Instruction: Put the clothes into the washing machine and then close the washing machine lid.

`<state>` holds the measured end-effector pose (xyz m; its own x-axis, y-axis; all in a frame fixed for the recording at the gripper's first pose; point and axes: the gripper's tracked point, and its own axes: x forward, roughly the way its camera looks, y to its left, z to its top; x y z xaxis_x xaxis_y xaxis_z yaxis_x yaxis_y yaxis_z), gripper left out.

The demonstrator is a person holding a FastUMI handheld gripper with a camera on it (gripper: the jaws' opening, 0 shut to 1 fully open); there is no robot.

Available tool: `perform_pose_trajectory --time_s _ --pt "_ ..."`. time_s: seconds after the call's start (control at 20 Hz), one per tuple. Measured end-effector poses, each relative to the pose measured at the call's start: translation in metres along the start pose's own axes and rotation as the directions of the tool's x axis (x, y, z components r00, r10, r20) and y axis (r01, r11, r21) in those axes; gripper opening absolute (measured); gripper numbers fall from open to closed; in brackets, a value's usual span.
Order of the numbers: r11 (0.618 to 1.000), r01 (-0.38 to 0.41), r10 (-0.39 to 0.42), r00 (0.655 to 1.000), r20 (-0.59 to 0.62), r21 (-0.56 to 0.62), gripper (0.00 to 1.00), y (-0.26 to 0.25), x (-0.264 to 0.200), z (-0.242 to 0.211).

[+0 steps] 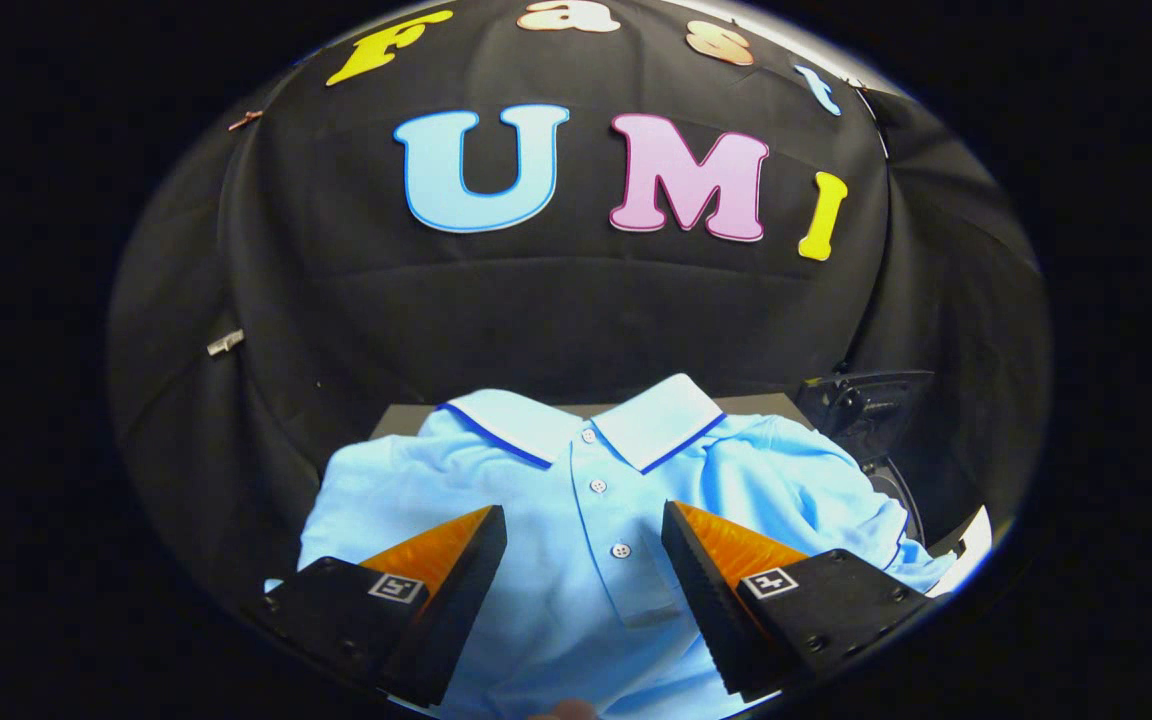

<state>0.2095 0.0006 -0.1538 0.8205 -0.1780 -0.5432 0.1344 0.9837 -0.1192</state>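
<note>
A light blue polo shirt (586, 520) with a white, blue-edged collar and a buttoned placket lies spread out flat on a dark surface (406, 420). My gripper (584, 522) hovers over the shirt's chest, open, with the placket and its buttons showing in the wide gap between the two fingers. Neither finger presses on the cloth. To the right of the shirt, beyond the right finger, a dark raised part (866, 400) and a curved rim below it look like the washing machine; most of it is cut off.
Black cloth walls close in the booth behind and to both sides. A white edge (971, 540) shows at the far right beside the shirt's sleeve. A metal clip (224, 343) hangs on the left wall.
</note>
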Motion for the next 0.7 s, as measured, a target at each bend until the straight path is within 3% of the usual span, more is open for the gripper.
perform_pose_trajectory --time_s 0.35,0.4,0.6,0.7 --pt "0.999 -0.003 0.008 0.996 -0.084 0.049 0.97 0.003 0.007 -0.005" --pt "0.999 -0.008 0.012 0.996 -0.089 0.045 0.9 0.004 0.008 -0.004" --pt "0.994 -0.065 0.07 0.996 -0.051 0.086 0.11 0.012 0.006 -0.003" --pt "0.992 -0.072 0.076 0.996 -0.035 0.105 0.05 0.013 0.009 -0.001"
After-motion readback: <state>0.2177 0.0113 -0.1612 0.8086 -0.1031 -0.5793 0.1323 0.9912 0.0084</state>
